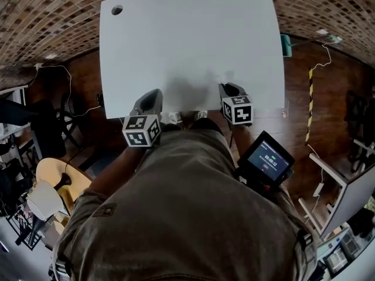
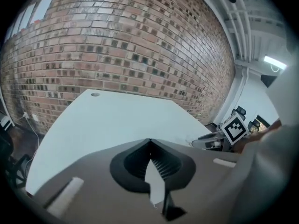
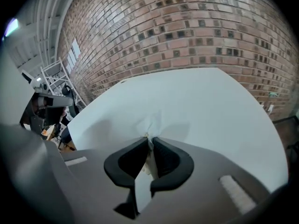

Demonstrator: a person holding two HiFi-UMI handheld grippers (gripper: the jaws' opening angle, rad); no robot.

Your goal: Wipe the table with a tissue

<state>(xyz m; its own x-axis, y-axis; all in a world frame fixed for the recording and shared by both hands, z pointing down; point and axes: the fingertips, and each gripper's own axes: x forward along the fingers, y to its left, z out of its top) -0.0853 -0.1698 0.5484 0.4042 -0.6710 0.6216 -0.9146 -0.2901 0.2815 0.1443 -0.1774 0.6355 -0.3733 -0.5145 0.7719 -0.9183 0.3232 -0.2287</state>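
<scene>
My right tool (image 3: 150, 138) is clamped on the tissue (image 3: 150, 125). Its two jaws pinch a bunched part of the sheet, and a crumpled white tuft fans out just past the tips. The tuft sits low over the table (image 1: 187, 34), near its near edge and right of the middle. It throws a soft shadow on the white top, but I cannot tell whether the paper is pressed to the surface or just above it. From the head view the tissue is almost lost against the white, so I trust the right gripper view here.

My left tool (image 2: 149, 141) has its jaws drawn together at the tips with nothing between them; the pale sliver lower down looks like the table seen through the gap. It hovers at the near edge too, left of the right tool and apart from it.

As I judge it, the tissue is gripped and brought to the surface — the wiping stroke itself is the step in hand. I see no stain or spill on the table; the only mark is a small round hole (image 1: 117, 9) at the far left corner, so there is no spot to aim at.

The next move calls for lowering the tuft until it flattens on the top. Then I would sweep it sideways or away from me in broad passes, with the grip firm so the sheet does not slip free — and the hard jaw tips held off the table. The left tool need only keep out of the path.
</scene>
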